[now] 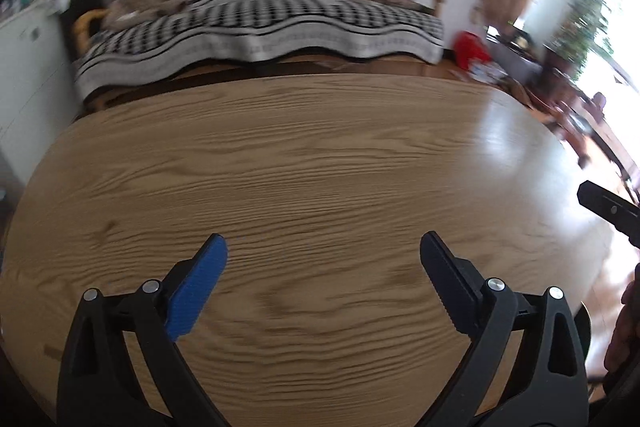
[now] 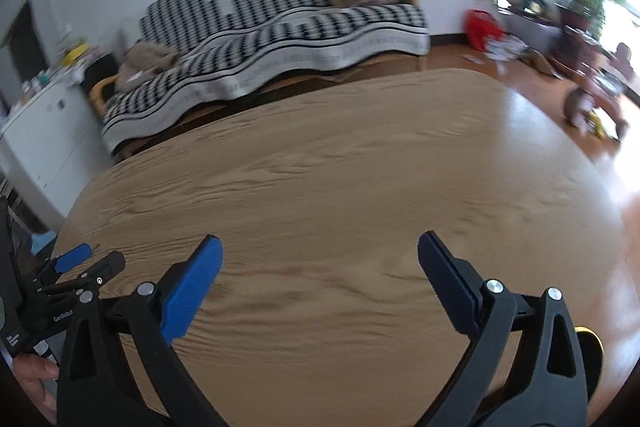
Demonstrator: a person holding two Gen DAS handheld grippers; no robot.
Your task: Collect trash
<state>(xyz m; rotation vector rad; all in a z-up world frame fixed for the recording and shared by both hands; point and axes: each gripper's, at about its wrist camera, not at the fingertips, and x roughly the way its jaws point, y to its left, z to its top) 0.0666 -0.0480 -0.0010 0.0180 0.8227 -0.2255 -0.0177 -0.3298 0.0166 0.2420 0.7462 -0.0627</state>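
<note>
1. across the table, in the middle of both views, no trash shows: the wood is bare from the near edge to the far one.
2. nothing that is plainly the task's trash can be picked out; the only loose litter in view is scattered paper on the floor at the upper right of the right view, beside a red bag, well apart from the table. whether that is meant for collecting, i cannot tell.
3. no bin or trash bag shows in either view.
4. left gripper, low in its frame, has its jaws spread wide with nothing between them, only wood beneath.
5. right gripper is the same: jaws wide apart and empty; it also shows as a black tip at the right edge of the left view.
6. behind the table, a sofa under a checked cover fills the upper part of both frames; a white cabinet sits at the left.
7. judgement: the table part looks finished, or else not yet begun somewhere out of view; both views are blurred, so small scraps could be missed.
</note>
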